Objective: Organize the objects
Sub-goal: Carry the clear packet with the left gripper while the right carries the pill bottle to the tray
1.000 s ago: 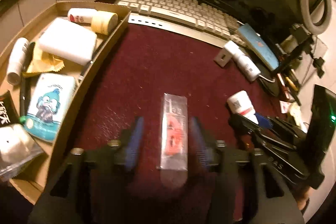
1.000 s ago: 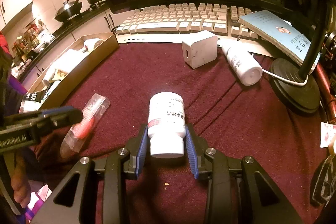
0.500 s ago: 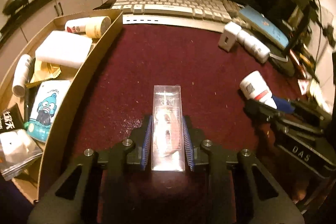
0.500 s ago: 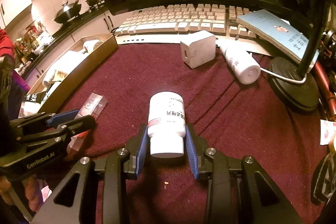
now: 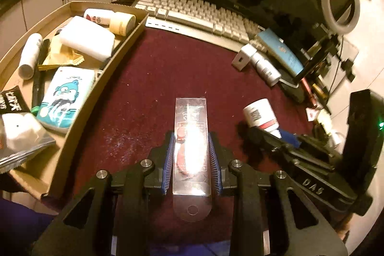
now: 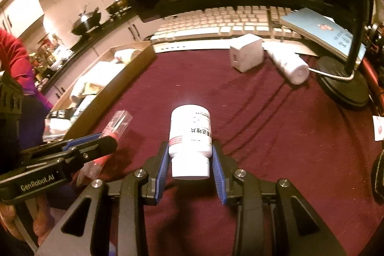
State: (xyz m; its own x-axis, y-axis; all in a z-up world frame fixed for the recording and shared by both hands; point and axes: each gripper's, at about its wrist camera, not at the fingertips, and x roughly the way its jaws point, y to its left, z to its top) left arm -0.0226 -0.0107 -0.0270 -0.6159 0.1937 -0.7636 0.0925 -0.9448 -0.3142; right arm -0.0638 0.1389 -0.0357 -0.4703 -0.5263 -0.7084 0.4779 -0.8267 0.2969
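Note:
My left gripper (image 5: 191,140) is shut on a clear plastic package (image 5: 191,136) with a red item inside, held above the dark red cloth (image 5: 153,78). The package also shows in the right wrist view (image 6: 115,126), with the left gripper (image 6: 105,138) around it. My right gripper (image 6: 189,148) is shut on a white pill bottle (image 6: 190,133), cap toward the camera. That bottle also shows in the left wrist view (image 5: 260,115). A cardboard tray (image 5: 79,116) with several items lies to the left.
A keyboard (image 5: 199,16) and a monitor stand at the back. A white charger cube (image 6: 246,54), a white bottle (image 6: 288,64), a blue booklet (image 6: 321,30) and a lamp base (image 6: 343,88) lie at the back right. A ring light (image 5: 340,6) stands far right.
My left gripper has closed on the clear package and lifted it off the cloth. My right gripper still holds the pill bottle and has risen slightly.

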